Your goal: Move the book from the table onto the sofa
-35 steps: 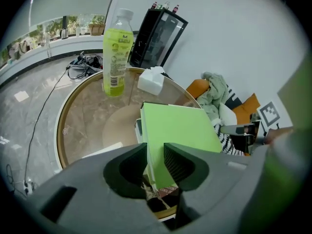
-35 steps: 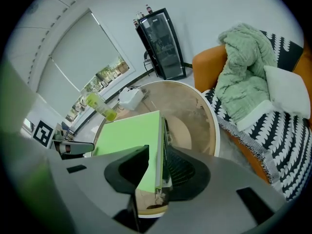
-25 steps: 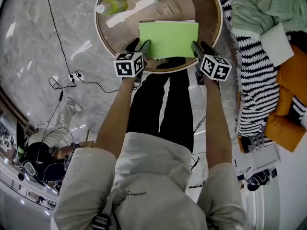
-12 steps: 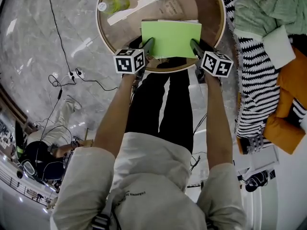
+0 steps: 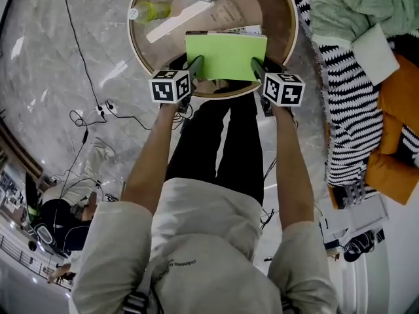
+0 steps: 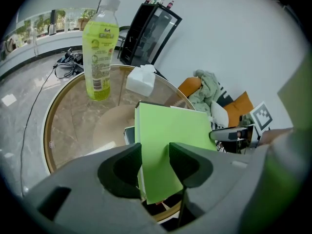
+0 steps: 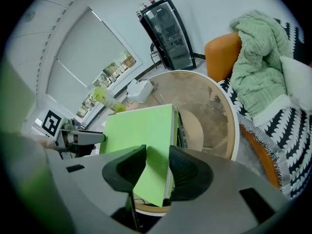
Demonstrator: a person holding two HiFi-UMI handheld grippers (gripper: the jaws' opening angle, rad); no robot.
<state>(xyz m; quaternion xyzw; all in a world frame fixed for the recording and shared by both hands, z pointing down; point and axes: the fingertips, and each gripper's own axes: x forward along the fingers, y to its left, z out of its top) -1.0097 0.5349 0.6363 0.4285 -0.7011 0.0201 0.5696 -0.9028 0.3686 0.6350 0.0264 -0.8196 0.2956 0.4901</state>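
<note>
In the head view, the green book [image 5: 226,56] was at the near edge of the round table [image 5: 134,41]. The left gripper [image 5: 194,63] was at its left side and the right gripper [image 5: 256,65] at its right side. The person stood close to the table. The orange sofa [image 5: 396,103] was off to the right, well apart from the book, with a striped blanket [image 5: 344,110] on it. A bottle [image 5: 149,10] lay near the far side of the table.

In the left gripper view, the left gripper [image 6: 155,160] had the book [image 6: 168,130] between its jaws. The jaws were squeezed onto the edge of the book. The near corner of the book stuck out past the table rim [image 6: 63,126]. The bottle [image 6: 99,52] was farther back.

In the right gripper view, the right gripper [image 7: 157,165] had just been closing its jaws. The other edge of the book [image 7: 141,128] was between them, and they looked pressed onto it. The sofa [image 7: 222,48] with a green blanket [image 7: 258,57] was behind the table [image 7: 214,106], on the right.

So the grab looked done, with both grippers holding the book. I could not tell if the book had come off the table top yet. The big part was still left. The book had to be lifted, carried over to the right and put down on the sofa. Then both grippers had to let go.
</note>
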